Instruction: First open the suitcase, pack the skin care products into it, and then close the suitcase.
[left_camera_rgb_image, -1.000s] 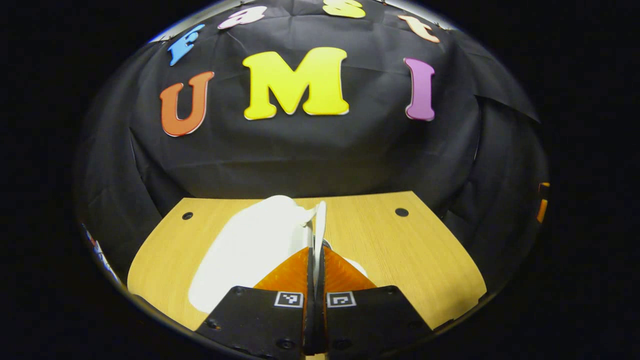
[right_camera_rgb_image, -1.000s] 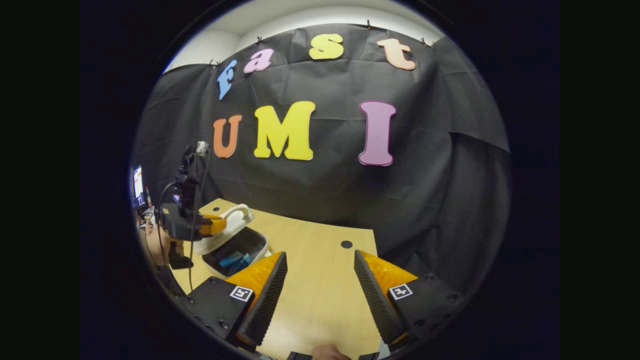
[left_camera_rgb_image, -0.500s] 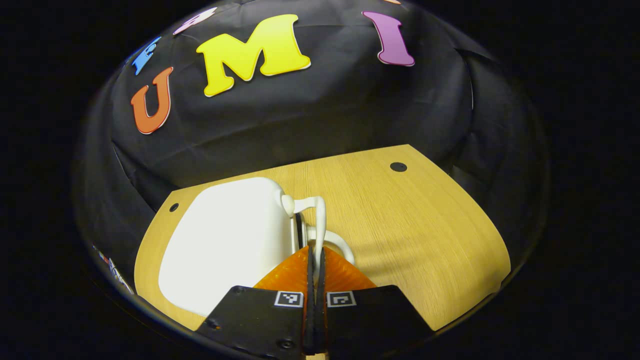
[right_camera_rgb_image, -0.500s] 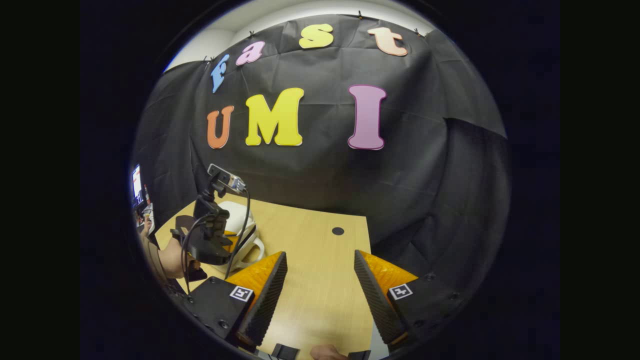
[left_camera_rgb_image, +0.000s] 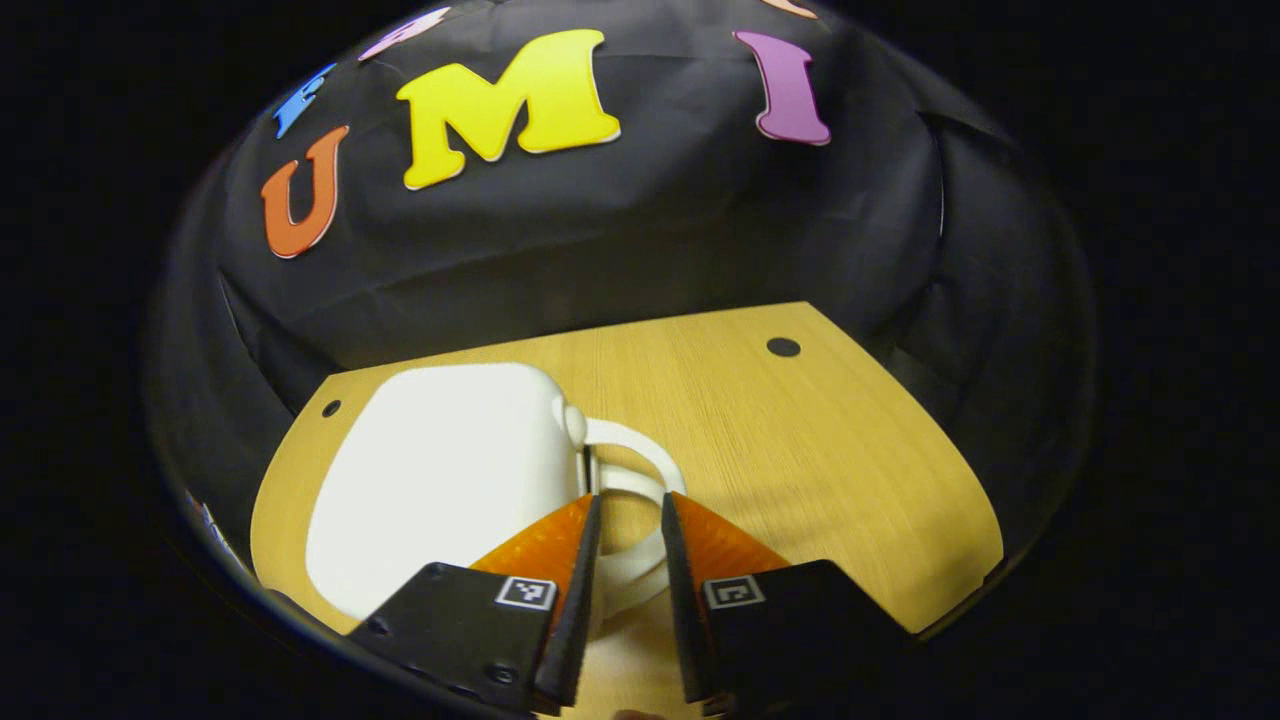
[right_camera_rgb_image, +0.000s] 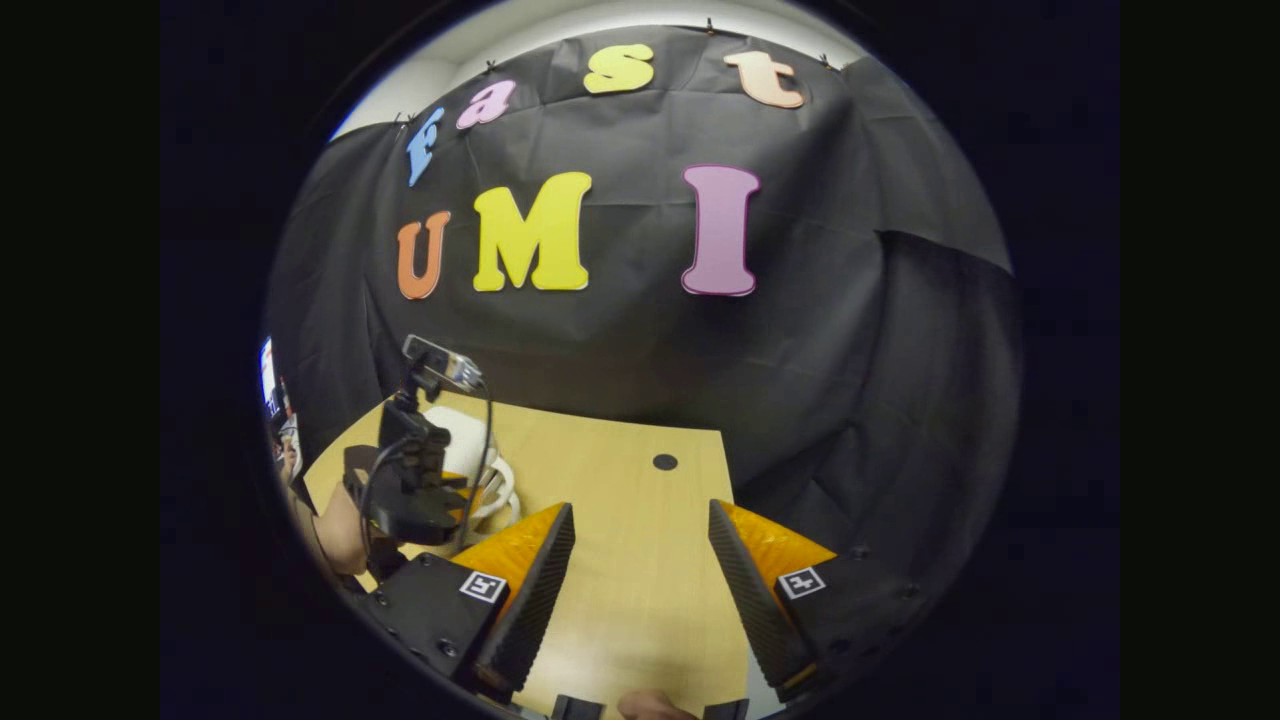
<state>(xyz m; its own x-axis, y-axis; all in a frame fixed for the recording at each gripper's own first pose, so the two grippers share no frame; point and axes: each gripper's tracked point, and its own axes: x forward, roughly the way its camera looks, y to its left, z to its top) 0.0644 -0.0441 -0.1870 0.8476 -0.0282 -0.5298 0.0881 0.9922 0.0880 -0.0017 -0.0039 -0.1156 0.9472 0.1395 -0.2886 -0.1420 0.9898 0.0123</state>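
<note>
White, smooth and rounded, the small plastic suitcase (left_camera_rgb_image: 450, 470) lies shut on the pale wooden counter (left_camera_rgb_image: 800, 470). The left tool (left_camera_rgb_image: 628, 505) has its fingers narrowly parted astride the looped white handle (left_camera_rgb_image: 640, 470), gripping nothing, likely a release after closing. The right tool (right_camera_rgb_image: 640, 520) hangs wide and empty, well apart.

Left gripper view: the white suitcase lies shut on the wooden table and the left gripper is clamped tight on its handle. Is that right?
Not quite. In the left gripper view the left gripper is open: its fingers stand apart on either side of the handle, not clamped on it. The rest holds: the white suitcase lies shut on the wooden table.
</note>
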